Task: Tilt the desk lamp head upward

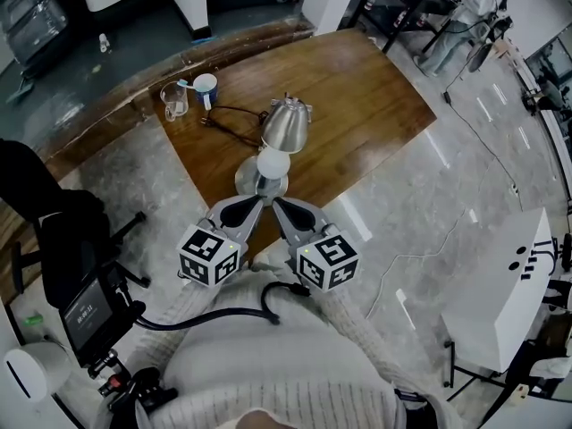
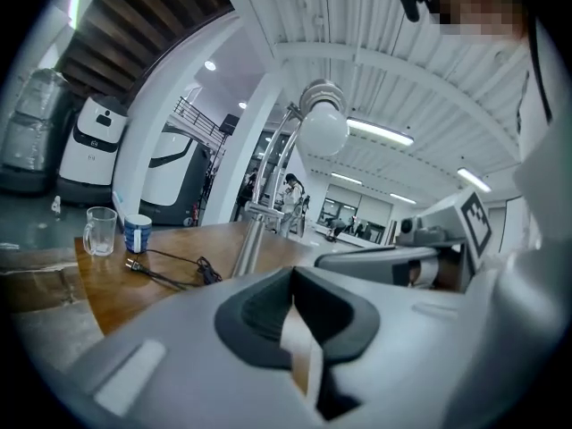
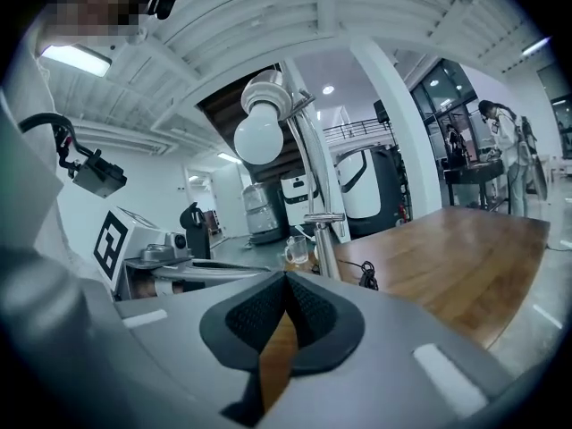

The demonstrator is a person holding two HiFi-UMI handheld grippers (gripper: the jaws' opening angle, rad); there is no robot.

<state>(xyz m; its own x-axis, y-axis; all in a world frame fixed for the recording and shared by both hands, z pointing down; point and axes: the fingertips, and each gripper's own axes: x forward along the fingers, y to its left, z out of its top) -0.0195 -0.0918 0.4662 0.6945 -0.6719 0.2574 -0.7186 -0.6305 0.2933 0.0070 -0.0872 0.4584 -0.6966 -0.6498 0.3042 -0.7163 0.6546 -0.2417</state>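
Knit sweater: closest to us, white, filling the bottom of the head view, with both sleeves reaching forward to the tools.
Left gripper: we see its jaws pressed fully together and holding nothing. In the left gripper view the dark pads meet in one seam, with only bare wood behind them.
Right gripper: also closed tight and empty. In the right gripper view its pads meet the same way.
Tips: both point at the lamp's base from the near side, just beside each other. We cannot tell whether either touches it.
Desk lamp: it stands upright on the wooden tabletop, toward its near corner, close to the left edge.
Lamp head: a silver metal shade at the top of the stem. The white bulb at its mouth faces down and toward us.
Far left corner of the tabletop: we find a glass mug and a blue-and-white cup side by side.
Cord: black, lying loose on the wood between those cups and the lamp.
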